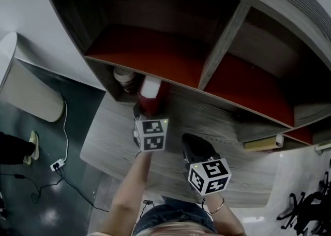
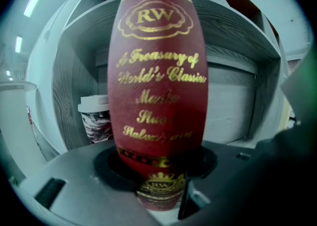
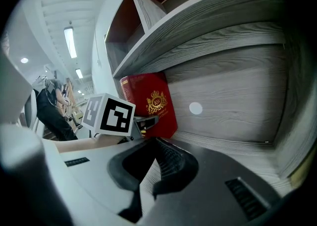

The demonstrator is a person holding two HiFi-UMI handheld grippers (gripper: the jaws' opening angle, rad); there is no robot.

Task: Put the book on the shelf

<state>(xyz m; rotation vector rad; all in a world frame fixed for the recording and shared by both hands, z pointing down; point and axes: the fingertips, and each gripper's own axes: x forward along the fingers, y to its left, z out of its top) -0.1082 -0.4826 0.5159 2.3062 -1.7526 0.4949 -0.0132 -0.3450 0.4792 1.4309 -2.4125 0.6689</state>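
A dark red book (image 1: 150,95) with gold lettering stands upright at the mouth of the low bay under the shelf board (image 1: 170,82). My left gripper (image 1: 146,115) is shut on its lower end. In the left gripper view the book's spine (image 2: 157,86) fills the middle and the left gripper (image 2: 161,173) clamps it from both sides. The right gripper view shows the book's cover (image 3: 151,103) beside the left gripper's marker cube (image 3: 109,115). My right gripper (image 1: 192,146) hovers over the desk to the right of the book. The right gripper (image 3: 151,168) has its pads narrowly apart with nothing between them.
A lidded paper cup (image 2: 94,118) stands in the same bay, left of the book, also seen as the cup (image 1: 124,77). Above are red-backed shelf compartments (image 1: 155,54) split by a grey divider (image 1: 220,43). A flat yellowish item (image 1: 261,143) lies at the desk's right.
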